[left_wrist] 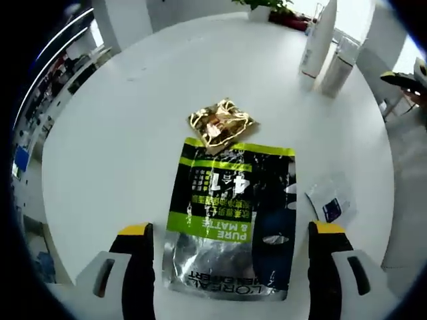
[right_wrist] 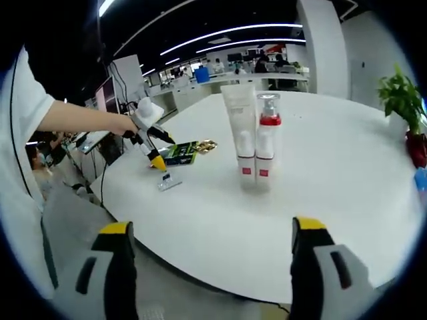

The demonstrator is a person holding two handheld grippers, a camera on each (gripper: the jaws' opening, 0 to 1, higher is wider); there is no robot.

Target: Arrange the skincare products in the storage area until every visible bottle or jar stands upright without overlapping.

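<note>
In the left gripper view a black, silver and green L'Oreal sachet [left_wrist: 230,217] lies flat on the round white table [left_wrist: 120,133], between the spread fingers of my open left gripper [left_wrist: 230,248]. A crumpled gold packet [left_wrist: 220,123] rests at the sachet's far edge, and a small clear packet [left_wrist: 331,200] lies to its right. A white tube [right_wrist: 241,137] and a clear pump bottle with a red band [right_wrist: 267,137] stand upright side by side mid-table in the right gripper view. My right gripper [right_wrist: 210,263] is open, hanging before the table's near edge.
A potted green plant [right_wrist: 400,97] stands at the table's right edge. In the right gripper view a person's arm [right_wrist: 80,119] reaches in from the left, holding the left gripper [right_wrist: 150,137] over the sachet [right_wrist: 179,152]. Desks and people fill the room behind.
</note>
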